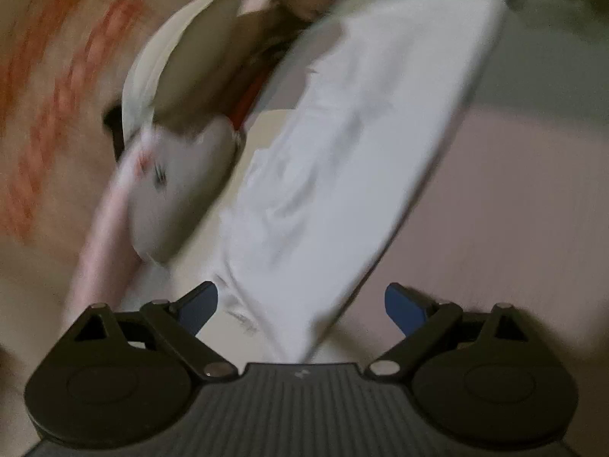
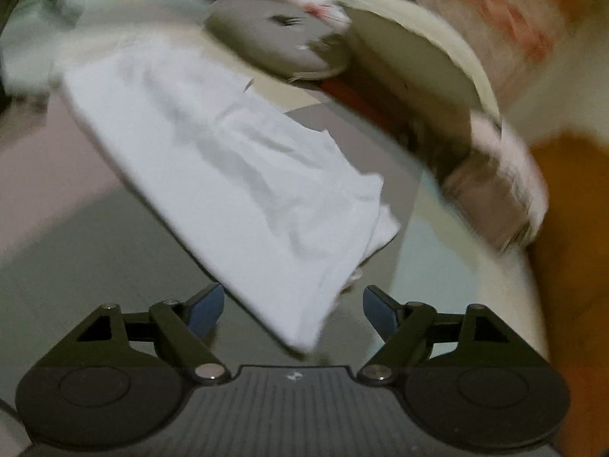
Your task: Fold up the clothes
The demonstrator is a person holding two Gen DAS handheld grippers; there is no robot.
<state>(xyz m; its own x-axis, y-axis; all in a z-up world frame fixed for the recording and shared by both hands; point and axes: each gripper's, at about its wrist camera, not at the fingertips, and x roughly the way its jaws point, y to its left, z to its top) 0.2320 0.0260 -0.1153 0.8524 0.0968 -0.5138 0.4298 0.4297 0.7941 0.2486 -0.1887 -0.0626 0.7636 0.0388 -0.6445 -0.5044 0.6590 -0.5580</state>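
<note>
Lying flat, one white folded garment (image 1: 342, 160) stretches ahead of two grippers, left gripper (image 1: 300, 308) and right gripper (image 2: 293, 306), both tilted downward, jaws spread, pinching nothing.

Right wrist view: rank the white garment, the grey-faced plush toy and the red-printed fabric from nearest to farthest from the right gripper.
1. White garment: its corner lies between the open fingers of the right gripper.
2. Grey-faced plush toy: beyond the garment, upper middle.
3. Red-printed fabric: farthest, upper right, behind the toy.
</note>
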